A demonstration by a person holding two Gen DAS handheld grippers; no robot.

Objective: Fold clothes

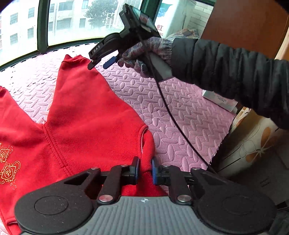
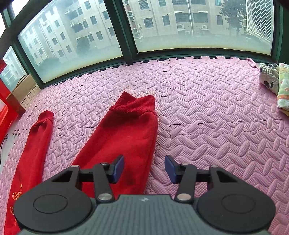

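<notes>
Pink foam floor mats [image 2: 207, 112], interlocking and embossed with a leaf-like pattern, are covering the floor right up to the window. A wide window with a dark green frame [image 2: 126, 48] is running along the far side, and pale daylight is coming through its hazy lower panes. Outside, grey apartment blocks [image 2: 162, 16] and a tree [image 2: 233, 12] are showing. A brown paper bag [image 2: 21, 94] is standing at the left edge of the mats, and folded patterned bedding [image 2: 276, 85] is lying at the right. A brown wooden panel [image 1: 249, 23] is rising at the right.

Red sweatshirt [image 1: 86, 115] (gold motifs), pink mat [image 2: 216, 108]
</notes>
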